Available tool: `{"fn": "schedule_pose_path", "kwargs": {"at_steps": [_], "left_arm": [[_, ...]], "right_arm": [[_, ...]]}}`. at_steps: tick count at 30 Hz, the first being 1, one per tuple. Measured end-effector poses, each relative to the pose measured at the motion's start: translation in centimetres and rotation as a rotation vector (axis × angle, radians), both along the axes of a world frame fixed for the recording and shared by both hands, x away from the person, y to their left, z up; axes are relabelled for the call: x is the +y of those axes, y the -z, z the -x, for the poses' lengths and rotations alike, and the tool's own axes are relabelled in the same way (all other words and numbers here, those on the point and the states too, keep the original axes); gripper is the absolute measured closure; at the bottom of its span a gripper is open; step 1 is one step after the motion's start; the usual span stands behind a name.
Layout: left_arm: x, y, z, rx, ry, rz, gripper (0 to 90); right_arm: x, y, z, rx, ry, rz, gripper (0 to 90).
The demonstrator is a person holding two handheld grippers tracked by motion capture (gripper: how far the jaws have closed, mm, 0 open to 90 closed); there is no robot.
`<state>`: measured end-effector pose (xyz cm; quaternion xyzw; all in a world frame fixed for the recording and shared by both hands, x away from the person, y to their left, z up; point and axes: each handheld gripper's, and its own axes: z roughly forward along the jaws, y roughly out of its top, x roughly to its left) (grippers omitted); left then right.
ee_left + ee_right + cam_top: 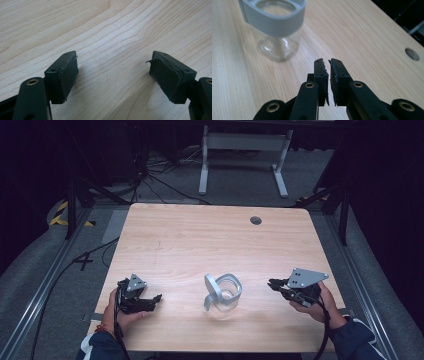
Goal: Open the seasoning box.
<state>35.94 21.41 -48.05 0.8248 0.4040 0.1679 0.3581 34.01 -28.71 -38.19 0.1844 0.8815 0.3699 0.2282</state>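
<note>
Here the glass jug (223,293) stands between both tools, seemingly untouched.

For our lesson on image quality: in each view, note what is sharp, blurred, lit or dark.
High view: wooden table brightly lit, surroundings dark. Left gripper view: left gripper and the wood grain are sharp. Right gripper view: glass jug softly blurred, right gripper sharper.

In the right gripper view the jar (274,27) is blurred, its top cut off by the upper edge. In the left gripper view both outer arms of the left gripper (113,72) run off the bottom corners.
</note>
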Motion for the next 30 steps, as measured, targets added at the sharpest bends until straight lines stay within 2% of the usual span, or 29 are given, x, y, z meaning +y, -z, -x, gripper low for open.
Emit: {"fn": "schedule_pose_path", "kwargs": {"at_steps": [4, 7, 9, 12, 18, 19, 21, 23, 25, 29, 30], "left_arm": [[-0.1, 0.0, 0.0, 0.005, -0.006, 0.007, 22.3], [-0.2, 0.0, 0.0, 0.003, -0.008, 0.003, 22.1], [-0.2, 0.0, 0.0, 0.000, -0.007, -0.002, 22.0], [-0.2, 0.0, -0.1, -0.002, -0.005, -0.006, 21.8], [-0.3, 0.0, -0.1, -0.003, -0.012, 0.003, 21.6], [-0.3, 0.0, -0.1, -0.002, -0.012, 0.003, 21.5], [-0.3, 0.0, -0.1, -0.003, -0.011, 0.004, 21.5], [-0.3, 0.0, -0.1, -0.002, -0.009, 0.002, 21.3], [-0.3, 0.0, -0.1, 0.003, -0.011, 0.003, 21.1], [-0.3, 0.0, -0.1, 0.004, -0.010, 0.001, 21.0], [-0.3, 0.0, 0.0, 0.009, -0.011, -0.002, 21.0]], "right_arm": [[-1.7, 1.2, -0.1, 0.041, 0.037, 0.000, 77.7], [-3.2, 2.1, 0.0, 0.061, 0.057, -0.005, 69.4], [-4.0, 2.7, 0.1, 0.060, 0.072, 0.004, 64.4], [-5.5, 3.9, 0.4, 0.075, 0.120, 0.022, 56.5], [-8.1, 5.9, 1.0, 0.112, 0.181, 0.001, 44.3], [-8.4, 6.3, 1.1, 0.111, 0.196, 0.001, 43.3], [-9.2, 6.9, 1.2, 0.146, 0.213, -0.010, 42.5], [-9.7, 7.4, 1.3, 0.152, 0.228, -0.012, 39.9], [-10.4, 7.8, 1.5, 0.169, 0.241, -0.045, 38.0], [-11.4, 8.5, 1.9, 0.183, 0.273, -0.123, 27.9], [-11.5, 8.5, 1.9, 0.194, 0.282, -0.126, 25.8]]}}
